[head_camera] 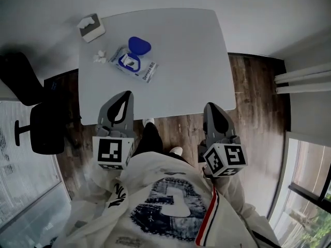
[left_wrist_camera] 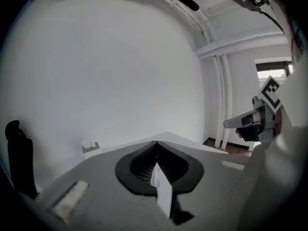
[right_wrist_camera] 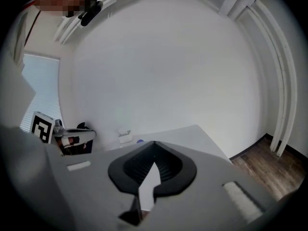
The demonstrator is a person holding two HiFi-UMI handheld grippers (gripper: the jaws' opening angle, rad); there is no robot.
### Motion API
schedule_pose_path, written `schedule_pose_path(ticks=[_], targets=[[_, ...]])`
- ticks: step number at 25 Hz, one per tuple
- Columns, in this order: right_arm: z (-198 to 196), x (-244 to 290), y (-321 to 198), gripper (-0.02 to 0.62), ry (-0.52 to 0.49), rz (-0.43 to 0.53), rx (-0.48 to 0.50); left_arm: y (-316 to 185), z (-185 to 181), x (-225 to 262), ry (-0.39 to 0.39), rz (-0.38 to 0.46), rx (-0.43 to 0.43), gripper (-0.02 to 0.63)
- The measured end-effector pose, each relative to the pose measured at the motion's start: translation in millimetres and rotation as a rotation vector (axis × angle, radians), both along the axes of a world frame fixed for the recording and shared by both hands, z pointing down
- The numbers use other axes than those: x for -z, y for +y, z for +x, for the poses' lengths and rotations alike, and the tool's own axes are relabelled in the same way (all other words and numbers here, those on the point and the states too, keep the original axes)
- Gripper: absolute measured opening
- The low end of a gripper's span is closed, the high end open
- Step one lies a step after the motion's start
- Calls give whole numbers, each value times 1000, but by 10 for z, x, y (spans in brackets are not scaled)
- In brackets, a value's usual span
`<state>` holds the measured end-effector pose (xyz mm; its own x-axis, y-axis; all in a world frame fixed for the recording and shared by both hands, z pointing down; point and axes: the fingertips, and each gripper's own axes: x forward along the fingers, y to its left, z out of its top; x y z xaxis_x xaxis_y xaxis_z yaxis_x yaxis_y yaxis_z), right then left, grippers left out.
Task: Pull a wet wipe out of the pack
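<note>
Black office chair [head_camera: 44, 125] stands on the wood floor, far left of the wet wipe pack. Grey-and-white tissue box [head_camera: 91, 27] sits up-left of the pack, at the worktop's far left corner. Small crumpled white wipe [head_camera: 99, 56] lies just left of the pack. White soft wet wipe pack with blue flip lid [head_camera: 135, 59] lies flat on the pale grey square worktop [head_camera: 191, 61], lid open and tilted up, in the far left part.

Left claw [head_camera: 124, 97], grey with a marker cube, is nearer the person than the pack, over the worktop's near edge and well apart from it; jaws clenched tip to tip, nothing gripped.

Right claw [head_camera: 211, 110] is down-right of the pack, farther off than the left one, also at the near edge; jaws closed together, holding nothing. Neither claw touches the pack.
</note>
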<state>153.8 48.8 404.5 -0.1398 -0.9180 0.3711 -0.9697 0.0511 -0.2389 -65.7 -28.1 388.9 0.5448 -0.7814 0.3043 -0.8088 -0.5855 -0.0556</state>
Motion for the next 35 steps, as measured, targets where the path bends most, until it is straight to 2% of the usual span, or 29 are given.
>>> schedule_pose_path(ticks=[10,21,29,35], targets=[[-635,-40,-952,6,13,-20,118,-643,-713,-108,11,-34,113,5],[-1178,-81,-1526,6,33,-39,191,-1016,-1120,-217,30,-60,135,5],[-1483,-64,-1784,6,48,-42,201,-1174,-1143,-328,46,-98,71,5],[-1425,-58,-1853,6,55,-57,199,-1216,-1081,-356,47,-114,73,5]])
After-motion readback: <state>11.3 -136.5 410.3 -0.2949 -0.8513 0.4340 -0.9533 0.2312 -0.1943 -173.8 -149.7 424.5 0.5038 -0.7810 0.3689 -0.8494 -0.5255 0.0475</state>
